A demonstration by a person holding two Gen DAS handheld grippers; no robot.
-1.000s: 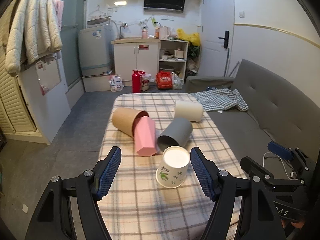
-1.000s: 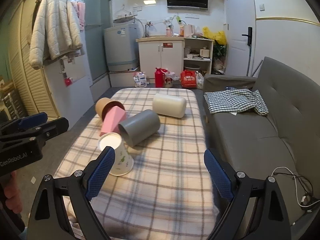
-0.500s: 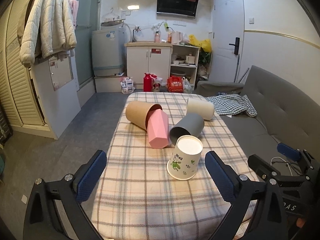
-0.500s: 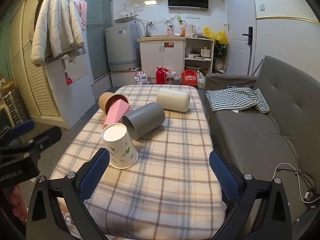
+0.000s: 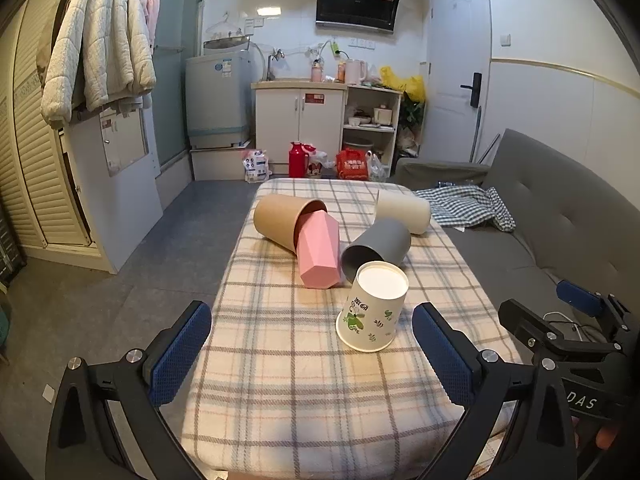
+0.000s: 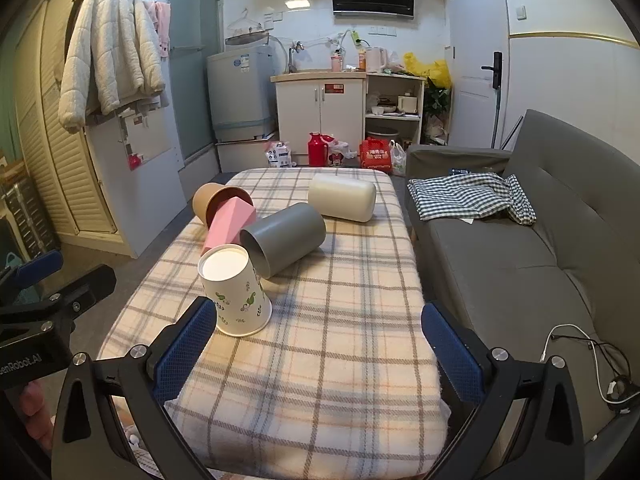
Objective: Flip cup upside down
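The paper cup [image 5: 373,306] stands mouth-down on the plaid worktop [image 5: 280,380], ahead of both spread, empty pairs of fingers [image 5: 182,352], seemingly untouched.

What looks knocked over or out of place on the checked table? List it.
Four cups lie on their sides: the brown cup with the pink cup poking into its mouth, the grey cup, and the cream cup. Only the printed paper cup stands, upside down and tilted slightly, right by the grey cup's rim. No spills.

A plaid-covered table [image 5: 280,380] carries an inverted paper cup [image 5: 372,306] and toppled brown [image 5: 278,220], pink [image 5: 318,254], grey [image 5: 378,246], cream cups [image 5: 404,210].
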